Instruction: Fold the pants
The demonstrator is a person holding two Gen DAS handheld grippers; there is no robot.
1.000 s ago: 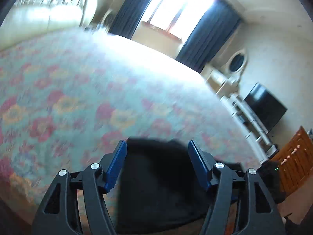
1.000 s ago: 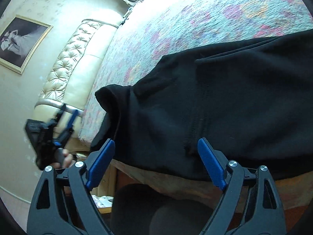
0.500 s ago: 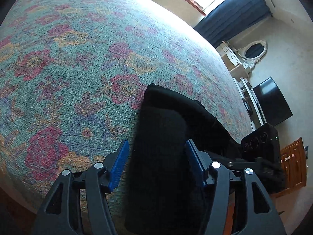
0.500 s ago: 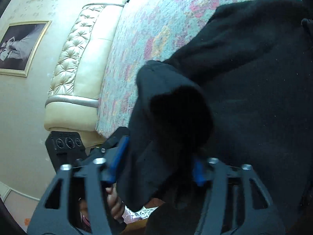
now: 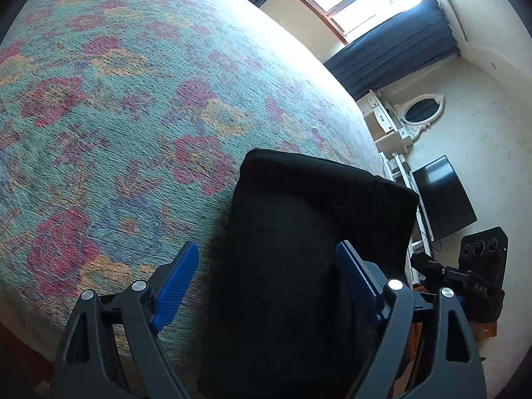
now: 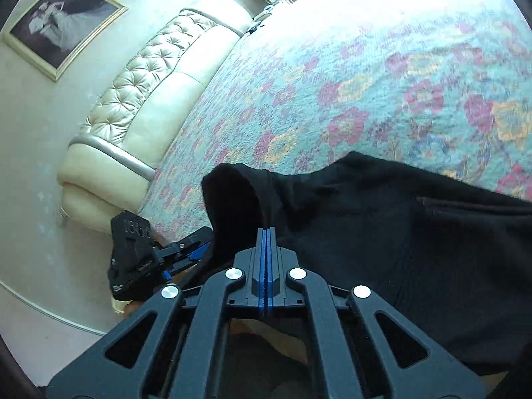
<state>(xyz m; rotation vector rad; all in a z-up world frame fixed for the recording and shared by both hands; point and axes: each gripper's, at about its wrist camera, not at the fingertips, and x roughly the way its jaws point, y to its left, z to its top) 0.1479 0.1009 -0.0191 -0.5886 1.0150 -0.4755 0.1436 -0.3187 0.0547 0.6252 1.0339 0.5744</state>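
A bed point(image 5: 133, 106) with a floral cover carries the black pants point(image 5: 299, 232), which lie at its near edge and seem to hang partly over it.

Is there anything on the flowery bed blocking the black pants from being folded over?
Nothing visible blocks them. The flowery bedspread beyond the black pants lies bare. The left gripper is opening with the pants between its jaws, and the right gripper is shut at the pants' edge.
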